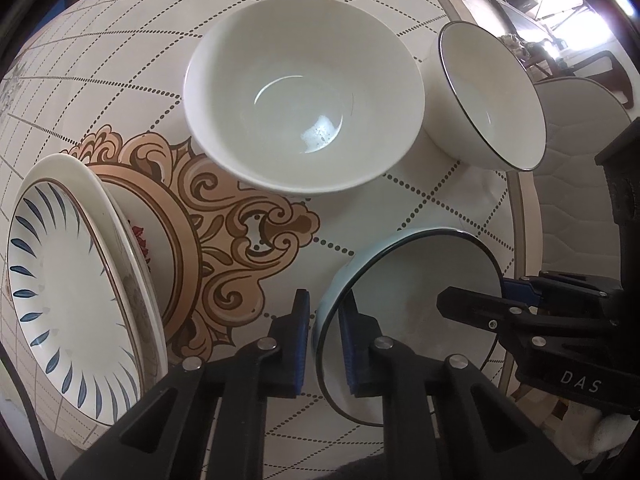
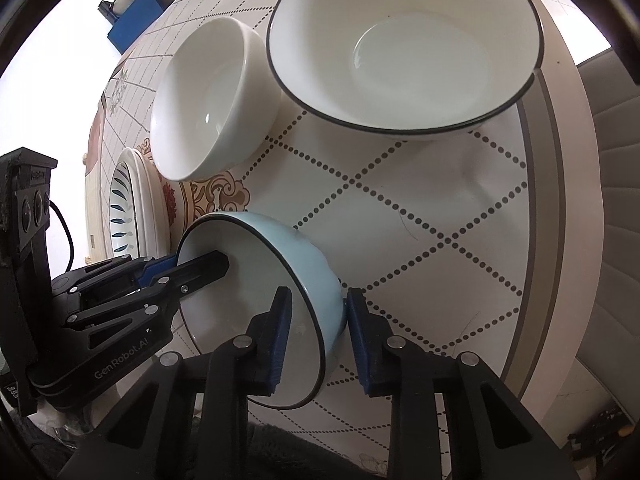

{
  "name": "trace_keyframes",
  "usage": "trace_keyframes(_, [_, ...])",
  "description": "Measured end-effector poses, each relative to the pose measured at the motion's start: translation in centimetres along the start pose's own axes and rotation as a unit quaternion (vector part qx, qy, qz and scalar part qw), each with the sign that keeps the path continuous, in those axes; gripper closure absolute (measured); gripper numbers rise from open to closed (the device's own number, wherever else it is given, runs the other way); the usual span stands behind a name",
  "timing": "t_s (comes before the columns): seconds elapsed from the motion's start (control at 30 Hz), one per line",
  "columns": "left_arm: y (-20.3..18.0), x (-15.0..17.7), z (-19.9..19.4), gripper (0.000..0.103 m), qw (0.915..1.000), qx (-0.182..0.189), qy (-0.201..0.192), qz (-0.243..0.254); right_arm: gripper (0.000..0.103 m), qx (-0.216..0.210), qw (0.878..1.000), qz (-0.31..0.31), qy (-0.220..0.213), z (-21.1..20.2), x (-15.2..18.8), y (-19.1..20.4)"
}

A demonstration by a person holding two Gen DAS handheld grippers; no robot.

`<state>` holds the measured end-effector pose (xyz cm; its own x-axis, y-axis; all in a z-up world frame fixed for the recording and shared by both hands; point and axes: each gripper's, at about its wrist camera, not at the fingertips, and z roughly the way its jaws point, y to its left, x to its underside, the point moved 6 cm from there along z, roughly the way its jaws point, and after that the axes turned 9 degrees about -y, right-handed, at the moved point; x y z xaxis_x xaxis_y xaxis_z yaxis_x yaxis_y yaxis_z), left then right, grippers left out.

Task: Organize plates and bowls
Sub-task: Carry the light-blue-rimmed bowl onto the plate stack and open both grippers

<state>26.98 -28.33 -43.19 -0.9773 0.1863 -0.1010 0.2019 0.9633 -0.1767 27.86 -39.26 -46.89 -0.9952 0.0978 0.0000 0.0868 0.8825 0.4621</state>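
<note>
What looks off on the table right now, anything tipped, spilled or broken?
Nothing spilled or broken. The light blue bowl is the odd one: both grippers straddle its rim on opposite sides, left gripper, right gripper, and it looks tilted. A small wet-looking patch shows inside the plain white bowl.

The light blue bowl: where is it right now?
The light blue bowl sits near the table's edge, in front of the plain white bowl, its rim between both grippers' fingers.
</note>
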Motion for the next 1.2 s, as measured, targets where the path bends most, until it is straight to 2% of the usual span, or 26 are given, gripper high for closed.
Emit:
trace_keyframes(0.93, [0.4,-1.5,-0.9,0.091,0.9999,0.011,-0.003,0.006,0.073,0.005,1.000,0.004,0.000,-1.3,0.5,-1.3])
trace_keyframes(1.0, [0.4,-1.5,-0.7,0.092,0.9999,0.011,-0.001,0.006,0.081,0.015,1.000,0.002,-0.002,-1.3,0.5,-1.4])
trace_keyframes(1.1, [0.4,-1.7,-0.5,0.092,0.9999,0.015,0.002,0.001,0.087,0.014,1.000,0.005,0.000,-1.4,0.5,-1.8])
trace_keyframes(1.2, [0.5,-1.8,-0.4,0.092,0.9998,0.019,0.004,-0.004,0.087,0.014,1.000,0.005,0.001,-1.4,0.5,-1.9])
